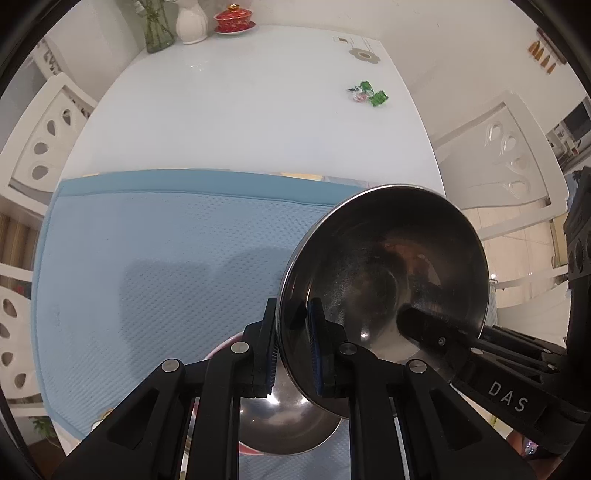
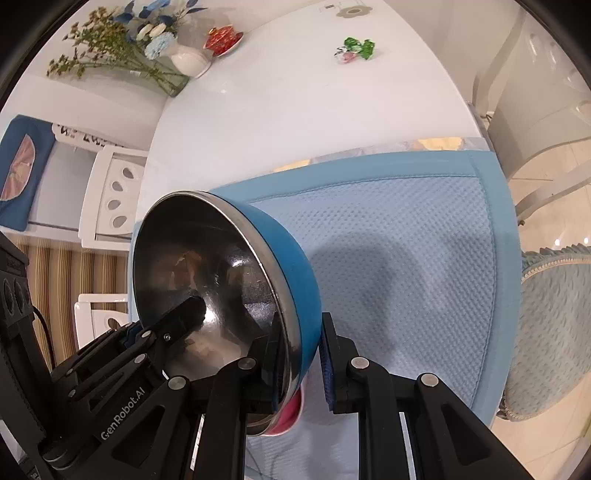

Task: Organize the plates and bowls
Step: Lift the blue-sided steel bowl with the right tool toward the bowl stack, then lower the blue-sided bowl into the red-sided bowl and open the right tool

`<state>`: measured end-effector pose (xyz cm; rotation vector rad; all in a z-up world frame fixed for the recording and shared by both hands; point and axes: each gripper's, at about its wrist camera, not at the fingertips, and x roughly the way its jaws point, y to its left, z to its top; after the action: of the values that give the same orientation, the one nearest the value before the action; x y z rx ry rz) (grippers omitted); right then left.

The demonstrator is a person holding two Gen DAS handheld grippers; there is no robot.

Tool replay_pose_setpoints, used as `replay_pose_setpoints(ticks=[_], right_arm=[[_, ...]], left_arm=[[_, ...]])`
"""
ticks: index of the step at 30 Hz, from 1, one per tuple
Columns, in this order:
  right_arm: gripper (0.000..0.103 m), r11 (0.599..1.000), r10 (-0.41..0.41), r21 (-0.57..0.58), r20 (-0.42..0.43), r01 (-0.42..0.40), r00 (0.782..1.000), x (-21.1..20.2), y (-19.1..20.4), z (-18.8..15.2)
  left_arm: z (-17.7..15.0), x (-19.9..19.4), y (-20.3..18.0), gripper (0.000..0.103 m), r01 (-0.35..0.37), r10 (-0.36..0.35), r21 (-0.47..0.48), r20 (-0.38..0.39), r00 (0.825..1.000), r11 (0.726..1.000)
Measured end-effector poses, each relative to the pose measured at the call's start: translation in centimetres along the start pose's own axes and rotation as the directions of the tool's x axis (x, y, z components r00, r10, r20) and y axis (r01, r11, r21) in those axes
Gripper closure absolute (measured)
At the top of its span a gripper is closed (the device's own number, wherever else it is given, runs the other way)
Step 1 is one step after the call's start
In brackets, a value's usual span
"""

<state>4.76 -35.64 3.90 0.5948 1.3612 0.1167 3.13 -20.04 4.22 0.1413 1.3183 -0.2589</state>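
Note:
A steel bowl with a blue outside (image 2: 295,273) is held tilted above the blue mat (image 1: 147,258); its shiny inside shows in the left wrist view (image 1: 384,266). My left gripper (image 1: 293,354) is shut on its rim at one side. My right gripper (image 2: 301,369) is shut on the rim at the other side; it also shows in the left wrist view (image 1: 443,343). Below sits a second steel bowl with a pink outside (image 1: 288,417), seen under the blue one in the right wrist view (image 2: 288,413).
The white table (image 1: 240,110) carries a glass vase (image 1: 159,26), a white vase (image 1: 191,22), a red lidded cup (image 1: 233,18) and green candy wrappers (image 1: 369,94). White chairs (image 1: 40,147) stand at both sides. A blue cushioned seat (image 2: 554,332) is at right.

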Motion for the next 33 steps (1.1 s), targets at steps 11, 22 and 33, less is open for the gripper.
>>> replay_pose_setpoints(ticks=[11,22,33], right_arm=[[0.087,0.999,0.003,-0.039,-0.032,-0.005,0.999,0.9,2.7,-1.2],[0.086,0.999,0.026,-0.046,-0.076,-0.029,0.997,2.7,3.5,-3.4],[0.086,1.0,-0.024,-0.005,-0.1,0.023,0.995,4.3,3.8,-6.3]], left_arm=[[-1.5,-1.2,3.1,0.091,0.014,-0.013,-0.047,0.006,1.0,0.999],[-3.9,-0.9,5.1,0.091,0.017,-0.018,-0.051,-0.025,1.0,0.999],[-6.5,0.7,6.3,0.091,0.078,-0.082,-0.049,-0.082,0.993,0.996]])
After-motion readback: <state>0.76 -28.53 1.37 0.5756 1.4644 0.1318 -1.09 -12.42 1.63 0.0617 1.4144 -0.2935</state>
